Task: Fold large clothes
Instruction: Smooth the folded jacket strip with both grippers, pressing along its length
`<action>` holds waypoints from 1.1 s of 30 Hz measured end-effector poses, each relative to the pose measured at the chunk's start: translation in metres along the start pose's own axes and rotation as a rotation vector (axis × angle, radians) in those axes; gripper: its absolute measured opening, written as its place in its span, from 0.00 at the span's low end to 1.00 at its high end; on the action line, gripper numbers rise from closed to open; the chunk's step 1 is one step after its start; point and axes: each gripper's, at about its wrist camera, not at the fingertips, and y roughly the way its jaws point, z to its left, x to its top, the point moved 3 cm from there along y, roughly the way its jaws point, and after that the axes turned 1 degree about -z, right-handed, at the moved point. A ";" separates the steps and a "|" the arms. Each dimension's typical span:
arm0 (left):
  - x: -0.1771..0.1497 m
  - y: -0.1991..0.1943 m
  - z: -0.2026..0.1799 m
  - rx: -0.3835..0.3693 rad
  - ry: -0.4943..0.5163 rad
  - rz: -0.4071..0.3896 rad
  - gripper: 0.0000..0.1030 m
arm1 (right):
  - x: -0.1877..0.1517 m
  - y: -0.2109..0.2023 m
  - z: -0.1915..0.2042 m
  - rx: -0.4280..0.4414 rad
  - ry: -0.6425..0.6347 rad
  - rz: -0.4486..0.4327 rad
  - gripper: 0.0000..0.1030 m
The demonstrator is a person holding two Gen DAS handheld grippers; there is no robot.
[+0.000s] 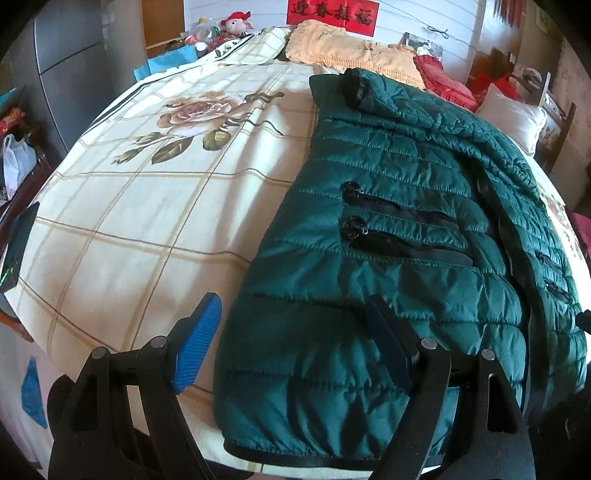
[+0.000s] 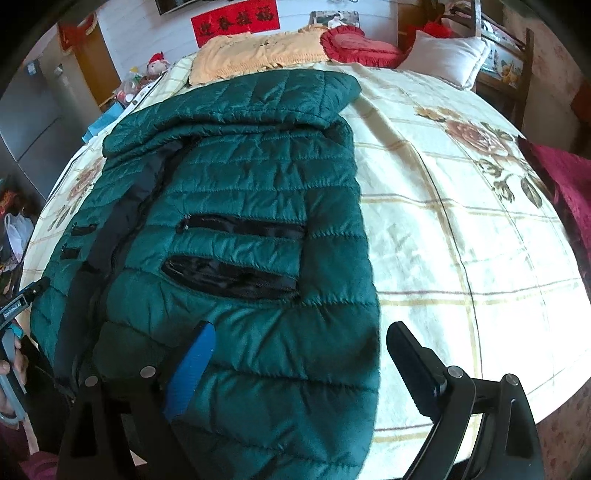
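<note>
Both wrist views look steeply down, close over the dark green quilted puffer jacket [image 1: 388,229] [image 2: 240,221], from its opposite sides.

Jacket [image 1: 388,236] lies on the bed [image 1: 147,221]; pillows [image 2: 447,55] behind it, seemingly apart.

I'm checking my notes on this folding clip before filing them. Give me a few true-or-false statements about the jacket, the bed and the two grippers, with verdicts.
1. The jacket is green and quilted. True.
2. The left gripper is clamped on the jacket's hem. False: its jaws stand open, one finger over the jacket and one over the bedspread.
3. The right gripper is open. True.
4. The jacket hangs on a hanger. False: it lies spread on the bedspread.
5. The bedspread has a rose print. True.
6. The red banner lies on the jacket. False: it hangs on the wall behind the bed.
</note>
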 end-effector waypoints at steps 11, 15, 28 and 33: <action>-0.008 0.001 0.006 -0.051 -0.031 0.045 0.78 | -0.016 -0.001 -0.013 -0.004 0.020 0.040 0.90; -0.010 0.001 0.007 -0.066 -0.034 0.064 0.78 | -0.019 -0.004 -0.017 0.001 0.034 0.042 0.90; -0.021 0.005 0.027 -0.203 -0.120 0.183 0.78 | -0.036 -0.003 -0.021 0.191 0.094 0.118 0.91; -0.022 0.004 0.029 -0.205 -0.117 0.182 0.78 | -0.039 0.002 -0.011 0.224 0.075 0.138 0.92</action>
